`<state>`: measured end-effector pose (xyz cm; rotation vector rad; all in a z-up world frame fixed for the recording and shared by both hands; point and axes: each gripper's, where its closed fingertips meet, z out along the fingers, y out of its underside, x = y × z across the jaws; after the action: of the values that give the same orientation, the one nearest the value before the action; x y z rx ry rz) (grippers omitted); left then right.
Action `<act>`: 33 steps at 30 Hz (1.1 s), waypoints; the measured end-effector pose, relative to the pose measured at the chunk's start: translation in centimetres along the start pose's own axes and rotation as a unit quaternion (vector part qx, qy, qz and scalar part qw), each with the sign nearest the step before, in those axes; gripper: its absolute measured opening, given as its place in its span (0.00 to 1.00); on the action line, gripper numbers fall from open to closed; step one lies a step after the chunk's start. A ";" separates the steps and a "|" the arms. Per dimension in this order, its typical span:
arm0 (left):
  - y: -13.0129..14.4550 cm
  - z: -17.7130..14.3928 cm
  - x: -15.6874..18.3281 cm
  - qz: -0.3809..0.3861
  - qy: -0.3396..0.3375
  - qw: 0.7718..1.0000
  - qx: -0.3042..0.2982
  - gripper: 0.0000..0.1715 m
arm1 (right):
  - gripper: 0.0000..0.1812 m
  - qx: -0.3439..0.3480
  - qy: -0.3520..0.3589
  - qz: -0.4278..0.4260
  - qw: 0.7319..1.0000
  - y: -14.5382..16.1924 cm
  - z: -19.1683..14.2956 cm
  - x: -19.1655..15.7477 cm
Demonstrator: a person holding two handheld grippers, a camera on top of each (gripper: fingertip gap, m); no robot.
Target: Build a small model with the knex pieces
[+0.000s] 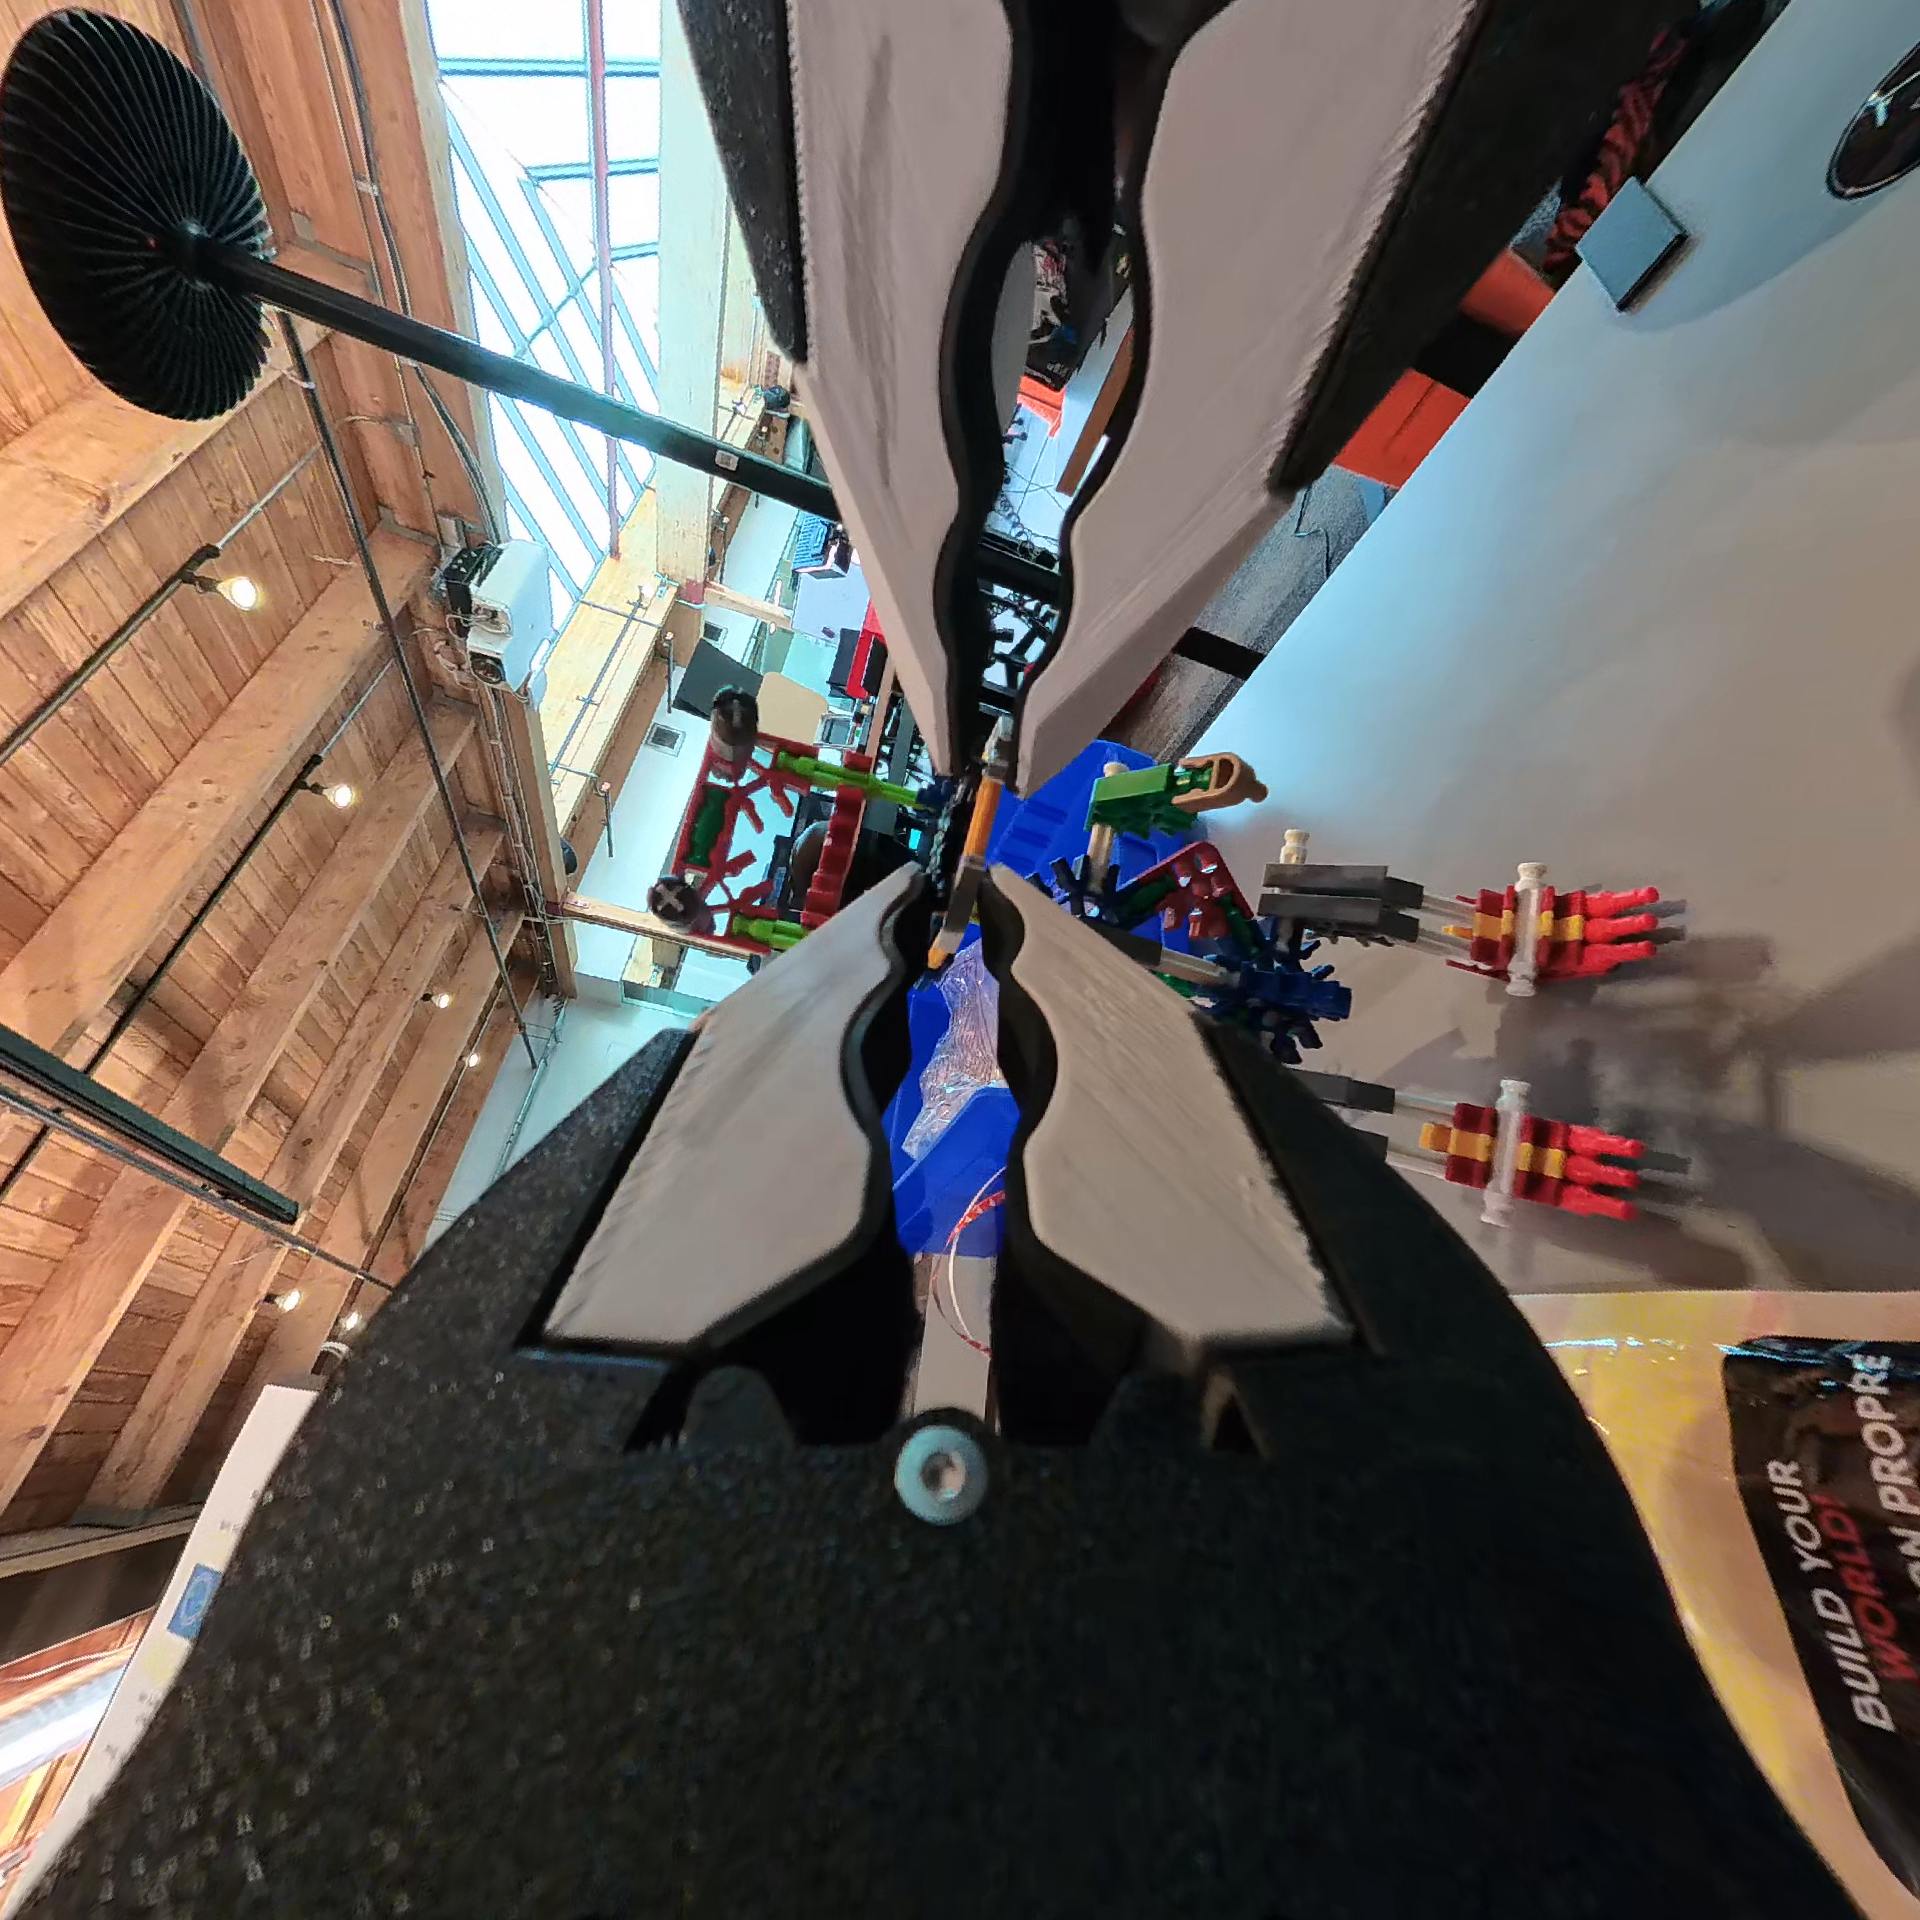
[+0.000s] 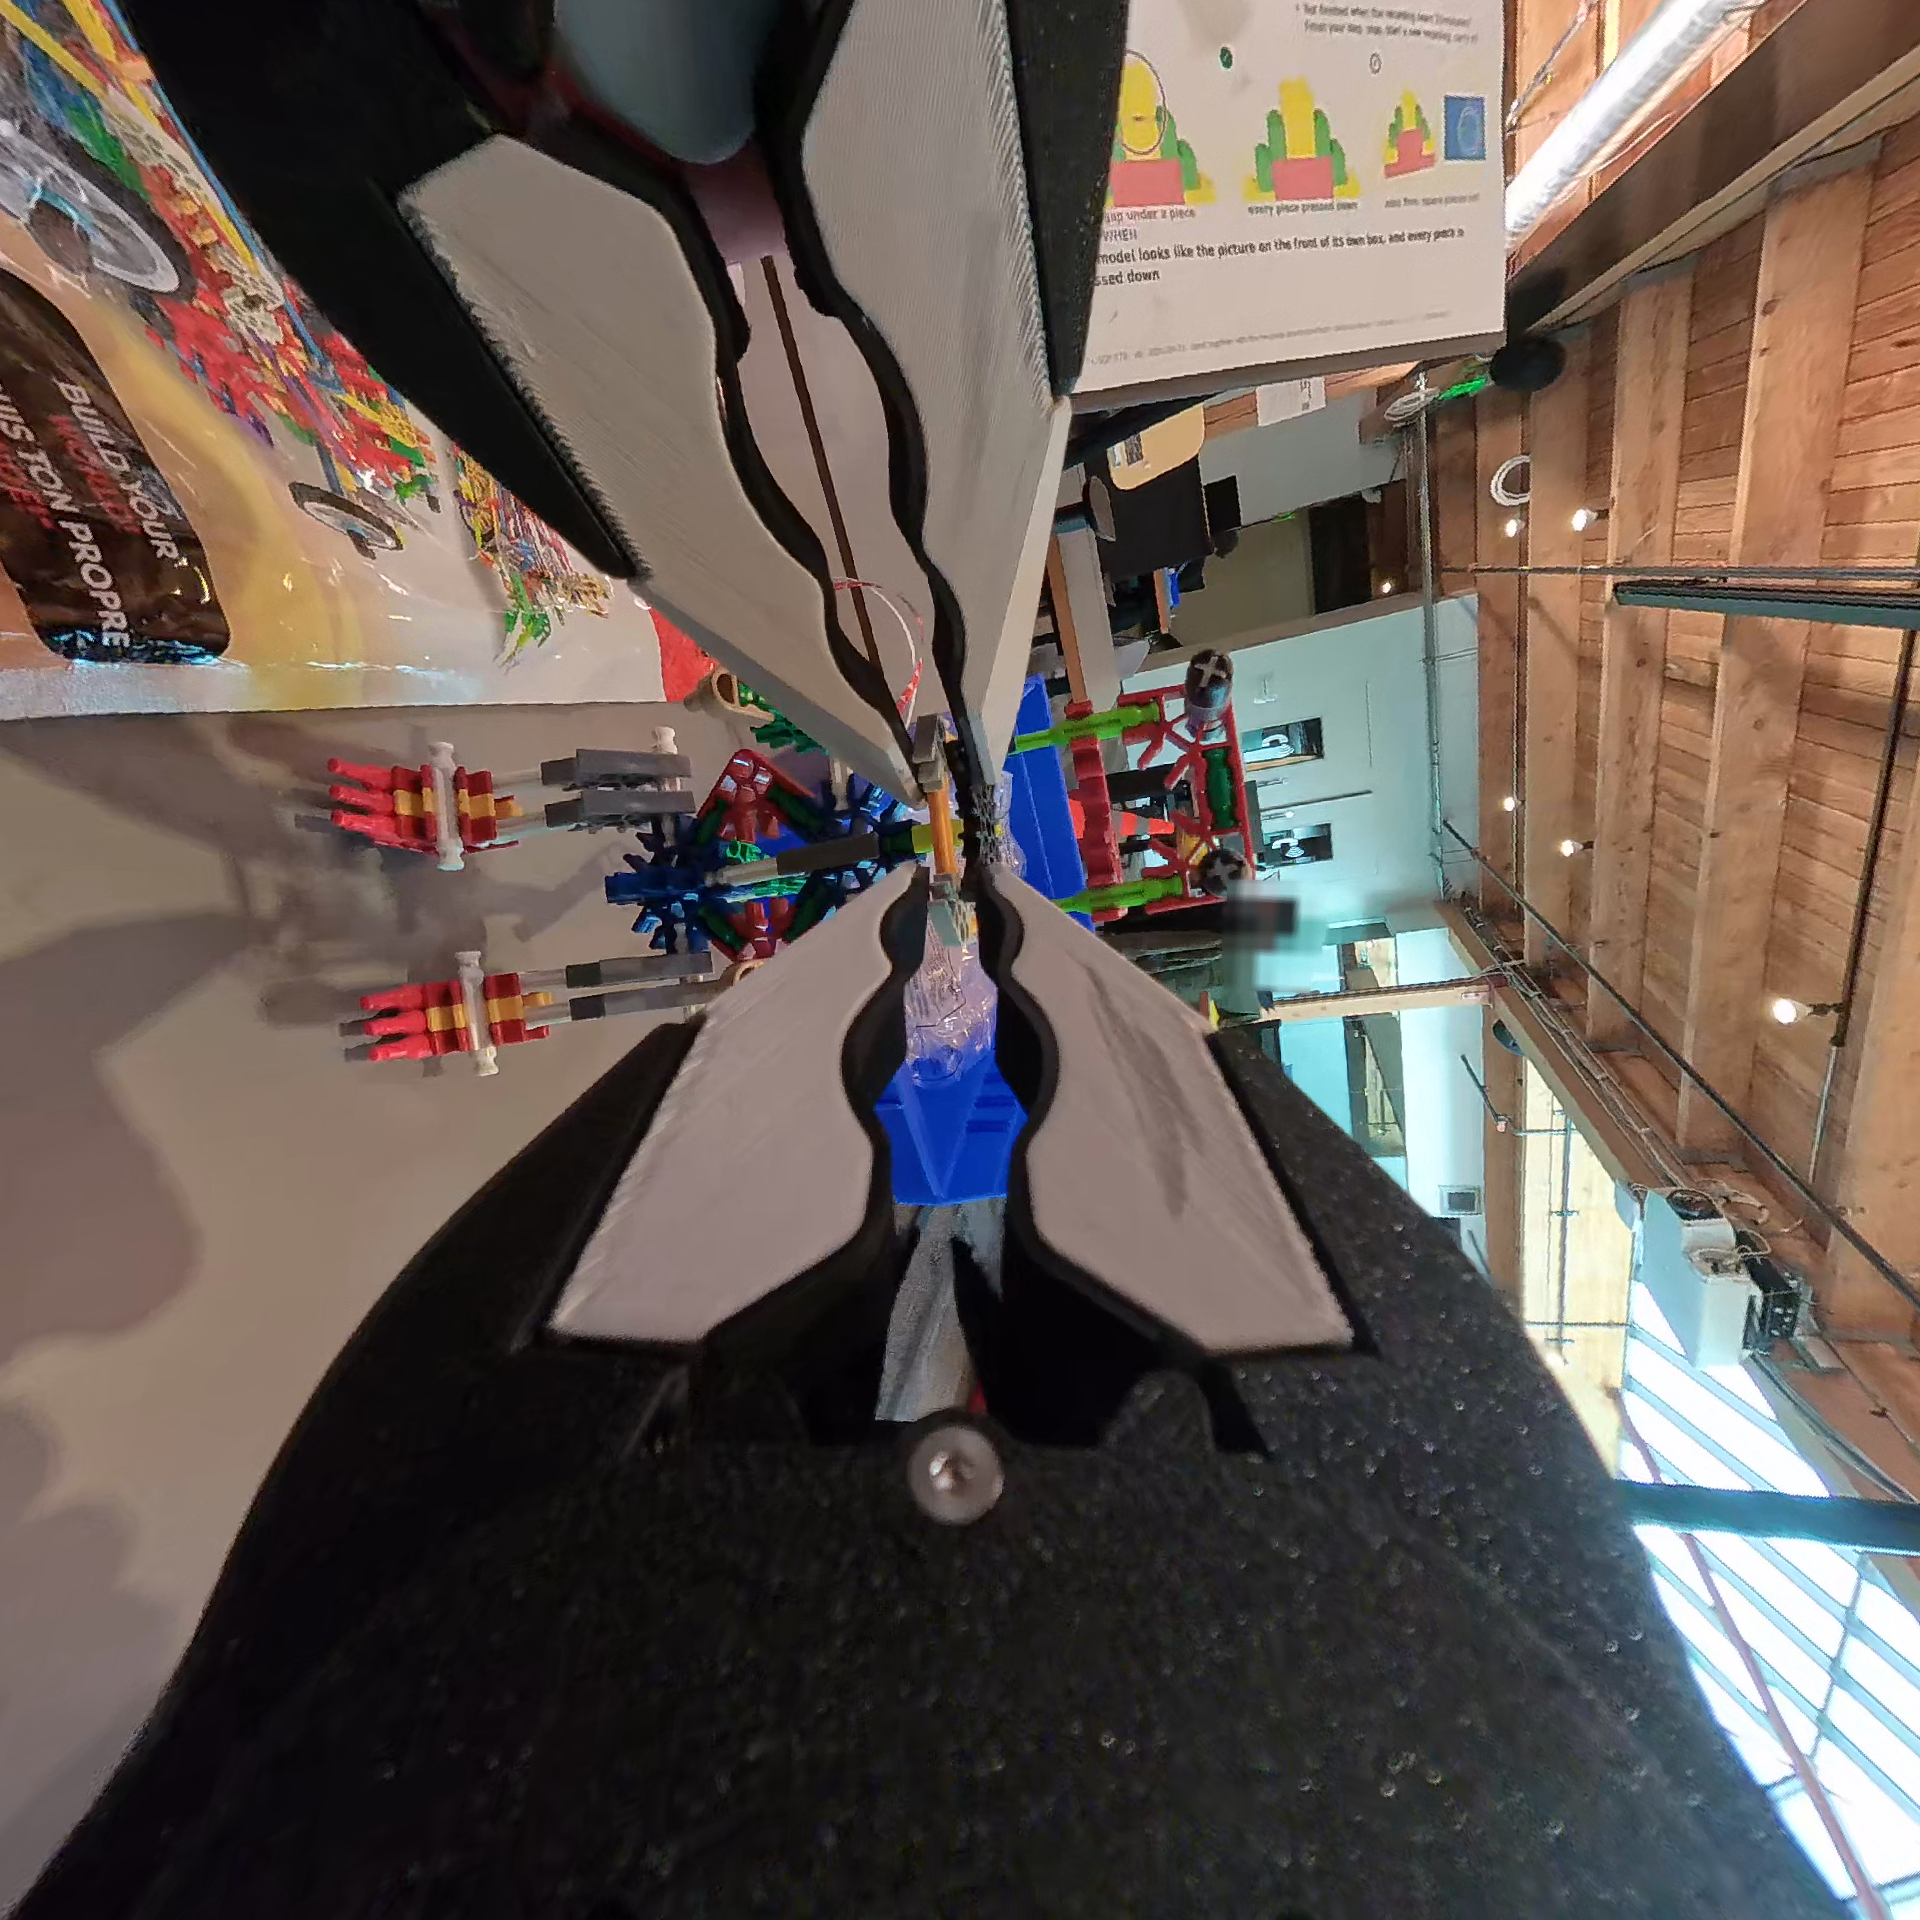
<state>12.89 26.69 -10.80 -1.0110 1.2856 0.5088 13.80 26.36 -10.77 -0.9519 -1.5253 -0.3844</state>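
1. Orange rod (image 1: 977, 831) with grey end clips is pinched by the left hand-held gripper (image 1: 956, 902), fingers narrow.
2. Right hand-held gripper (image 2: 954, 883) grips its other end, meeting tip to tip.
3. Behind, on the grey table (image 1: 1558, 623), stands a colourful rod-and-connector model (image 1: 1247, 935) beside a blue bin (image 1: 945, 1143).

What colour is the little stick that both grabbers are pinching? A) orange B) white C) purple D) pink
A: an orange rod sits pinched between the closed tips of the left gripper, and the other gripper's tips meet it from the far end; the right gripper shows the same.
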 end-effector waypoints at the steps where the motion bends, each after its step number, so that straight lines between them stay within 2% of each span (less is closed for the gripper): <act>1: 0.0 0.0 0.0 0.001 -0.001 1.000 0.000 0.04 | 0.04 0.001 -0.001 0.005 1.000 0.0 0.0 0.0; 4: -0.1 -0.1 -0.5 -0.005 -0.019 1.000 0.007 0.07 | 0.03 -0.002 0.003 0.009 1.000 0.1 0.1 0.2; 11: -0.7 -0.5 -0.7 0.014 -0.048 0.998 0.031 0.07 | 0.03 -0.003 0.005 0.017 1.000 0.2 0.1 0.5; 28: 0.0 0.3 -0.2 -0.023 -0.019 0.999 0.017 0.04 | 0.04 -0.001 -0.005 0.025 1.000 0.2 0.0 0.2; 33: 0.0 0.4 0.0 -0.034 -0.014 0.999 0.019 0.03 | 0.07 -0.004 -0.019 0.038 0.999 0.5 0.2 0.0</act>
<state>13.10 27.01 -10.84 -1.0091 1.2285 0.4434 14.07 26.77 -10.97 -1.0249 -1.5172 -0.3202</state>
